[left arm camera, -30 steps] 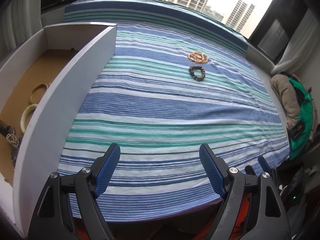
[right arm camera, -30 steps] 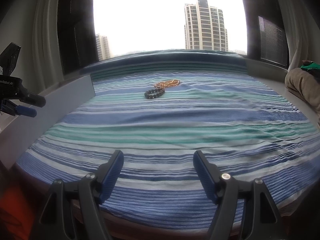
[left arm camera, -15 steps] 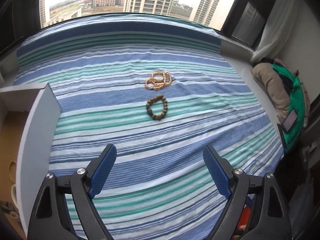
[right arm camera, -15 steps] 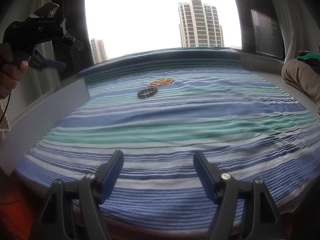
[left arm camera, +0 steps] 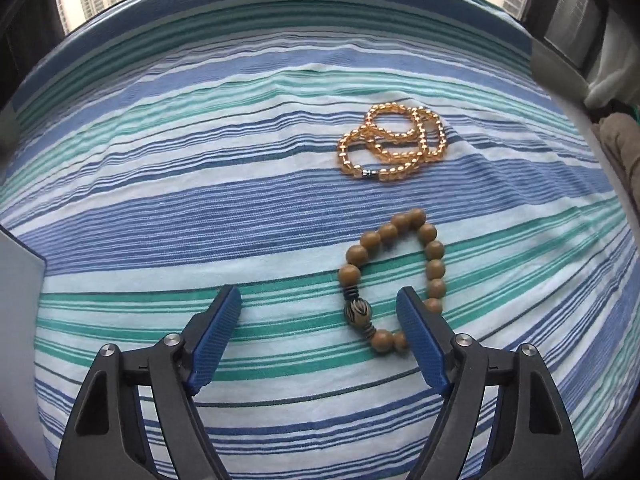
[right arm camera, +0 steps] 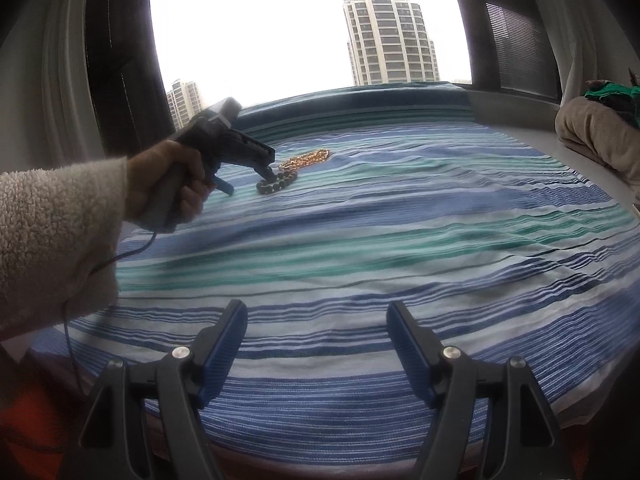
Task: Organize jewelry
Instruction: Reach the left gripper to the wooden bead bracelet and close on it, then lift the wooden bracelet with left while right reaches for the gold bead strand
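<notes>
A brown wooden bead bracelet (left arm camera: 430, 248) lies on the striped cloth (left arm camera: 200, 208). My left gripper (left arm camera: 320, 304) is open just above it; its right finger covers the bracelet's near right beads, and the striped bead lies between the fingers. An amber bead string (left arm camera: 394, 142) lies coiled just beyond it. In the right wrist view the left gripper (right arm camera: 269, 171) hangs over the bracelet (right arm camera: 280, 182), with the amber string (right arm camera: 308, 158) behind. My right gripper (right arm camera: 316, 316) is open and empty over the cloth's near edge.
The white wall of a box (left arm camera: 18, 300) stands at the left edge of the left wrist view. A beige bundle with green cloth (right arm camera: 596, 132) lies at the far right. A window ledge (right arm camera: 512, 106) borders the cloth at the back.
My left gripper has swung away from the box and moved forward and down to the brown bracelet. The right gripper has stayed in place.
</notes>
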